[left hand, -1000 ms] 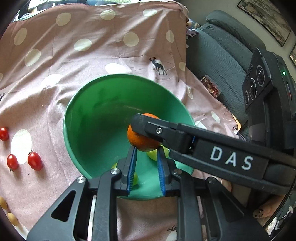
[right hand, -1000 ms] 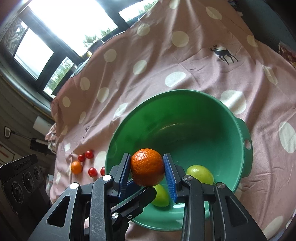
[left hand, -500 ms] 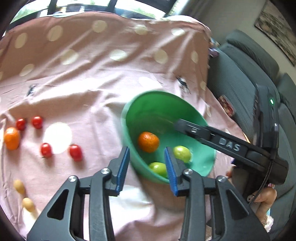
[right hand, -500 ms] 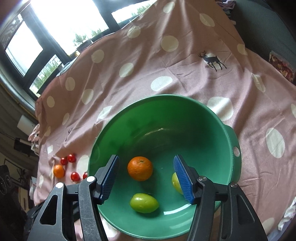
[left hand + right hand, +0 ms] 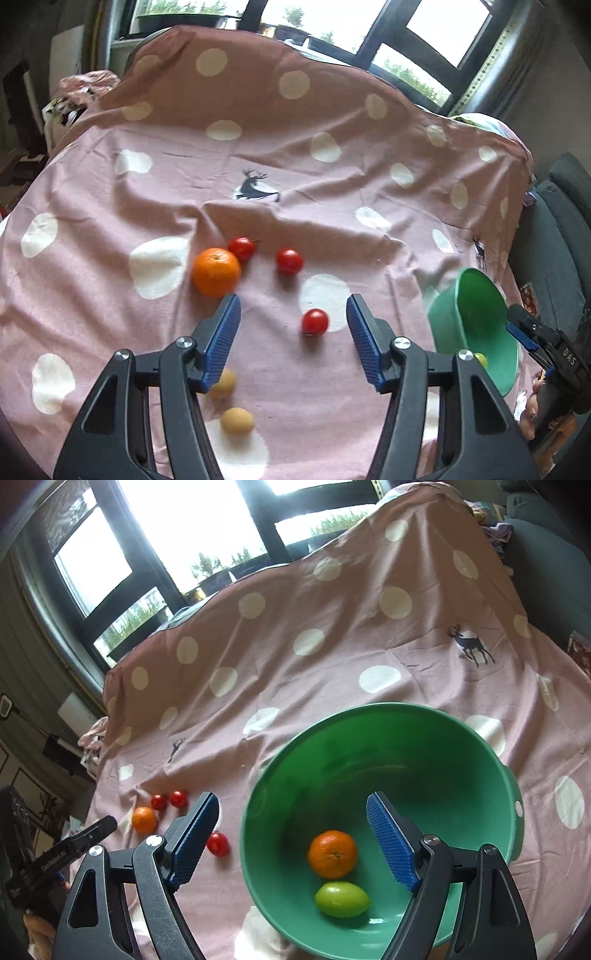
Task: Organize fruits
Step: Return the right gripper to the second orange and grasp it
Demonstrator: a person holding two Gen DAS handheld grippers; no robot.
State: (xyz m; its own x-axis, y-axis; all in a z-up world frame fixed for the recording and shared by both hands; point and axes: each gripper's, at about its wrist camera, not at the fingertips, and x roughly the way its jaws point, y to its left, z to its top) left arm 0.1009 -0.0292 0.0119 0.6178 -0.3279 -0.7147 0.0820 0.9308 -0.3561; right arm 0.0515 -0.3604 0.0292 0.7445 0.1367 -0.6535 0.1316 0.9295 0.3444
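Green bowl (image 5: 509,775) holds a mandarin (image 5: 332,853) and green fruit (image 5: 342,899); both hand-held grippers (image 5: 293,339) (image 5: 291,843) gape empty.

Pink cloth (image 5: 332,184) with white polka dots and dark deer prints, draped over the surface. Dark-framed windows (image 5: 177,546) behind; grey sofa (image 5: 561,229) alongside

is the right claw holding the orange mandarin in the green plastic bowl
No, the right claw is open and empty, while the round orange mandarin lies loose in the green plastic bowl beside a green fruit.
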